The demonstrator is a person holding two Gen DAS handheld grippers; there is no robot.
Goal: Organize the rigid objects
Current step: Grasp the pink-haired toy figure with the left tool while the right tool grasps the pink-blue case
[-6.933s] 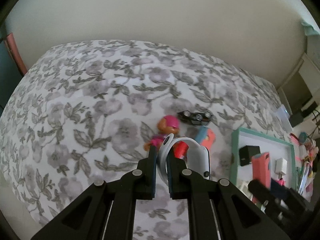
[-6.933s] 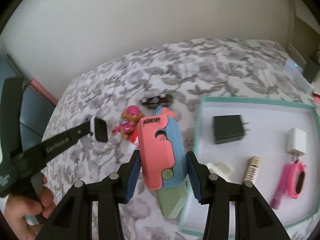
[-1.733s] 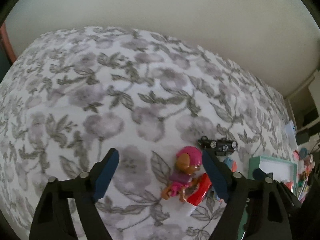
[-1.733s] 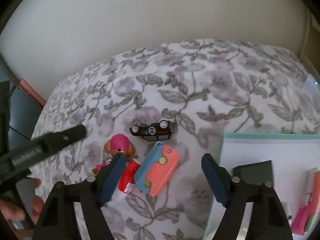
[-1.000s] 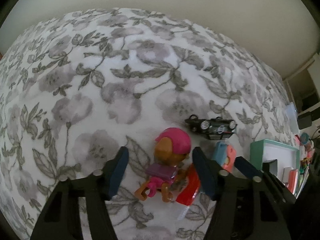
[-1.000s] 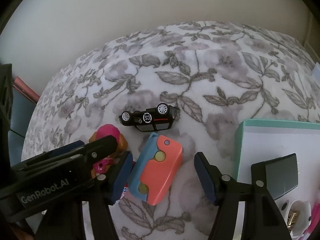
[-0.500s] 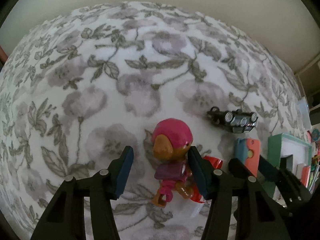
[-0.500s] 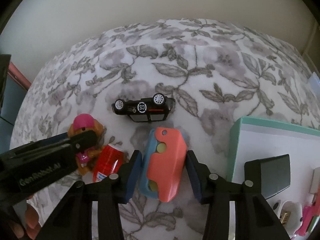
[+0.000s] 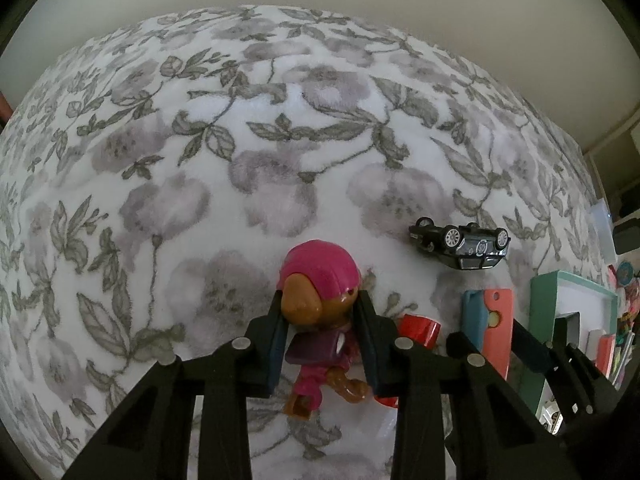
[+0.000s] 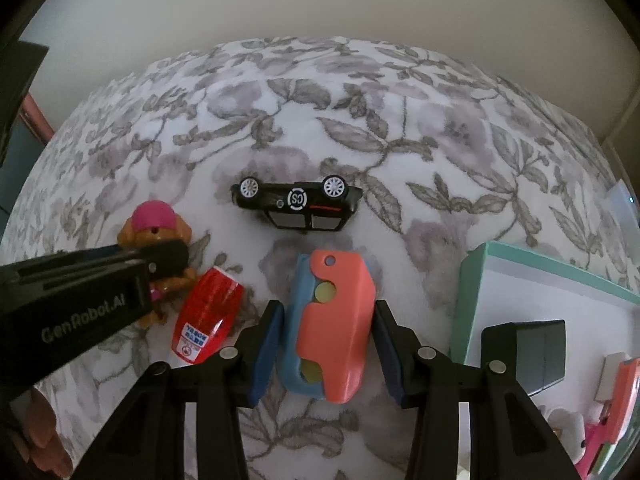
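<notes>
A brown dog figurine (image 9: pixel 316 280) with a pink cap lies on the flowered bedspread. My left gripper (image 9: pixel 320 304) points down over it, and its jaws are closing, the pads touching both sides of the head. The same figurine (image 10: pixel 154 220) shows in the right wrist view behind the left gripper's arm (image 10: pixel 80 304). A coral-and-blue case (image 10: pixel 332 320) lies flat between the pads of my right gripper (image 10: pixel 326 308), which press its two long edges. A black toy car (image 10: pixel 296 200) lies upside down just beyond the case.
A red tube (image 10: pixel 208 316) lies between the figurine and the case. To the right stands a teal-rimmed tray (image 10: pixel 520 264) holding a black charger (image 10: pixel 540 344) and other small items. A hand (image 10: pixel 44 440) shows at the lower left. The bedspread ends at a pale wall.
The left jaws have narrowed from wide apart onto the dog figurine's head. The right jaws have closed onto the coral-and-blue case, and that view has rolled slightly.
</notes>
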